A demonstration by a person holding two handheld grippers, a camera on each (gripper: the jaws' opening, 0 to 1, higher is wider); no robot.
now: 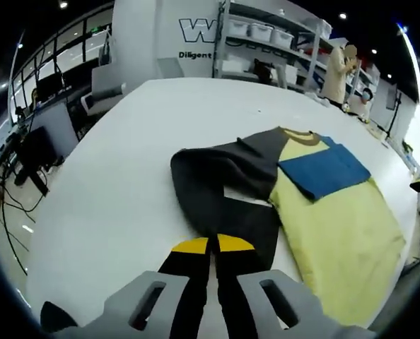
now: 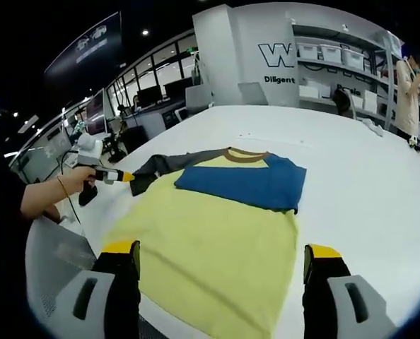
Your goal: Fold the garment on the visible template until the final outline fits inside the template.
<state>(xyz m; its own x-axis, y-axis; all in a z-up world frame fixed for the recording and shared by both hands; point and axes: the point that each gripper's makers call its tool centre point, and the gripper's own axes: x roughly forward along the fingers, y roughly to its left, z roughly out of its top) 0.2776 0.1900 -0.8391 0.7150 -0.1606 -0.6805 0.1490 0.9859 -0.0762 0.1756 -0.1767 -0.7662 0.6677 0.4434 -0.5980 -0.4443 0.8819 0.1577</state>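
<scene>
Left gripper view has the left gripper (image 1: 211,247) with its yellow-tipped black jaws pressed together on the dark grey sleeve (image 1: 220,191) of the pale yellow long-sleeved shirt (image 1: 337,233), which lies flat on the white worktop (image 1: 111,183). The blue sleeve (image 2: 245,185) is already folded across the chest. Right gripper view shows the right gripper (image 2: 220,261) hanging above the hem with jaws wide apart, holding nothing. I can't make out any template outline. Pulled too hard, the grey sleeve could likely drag the body askew or bunch up, leaving an outline too wide.
</scene>
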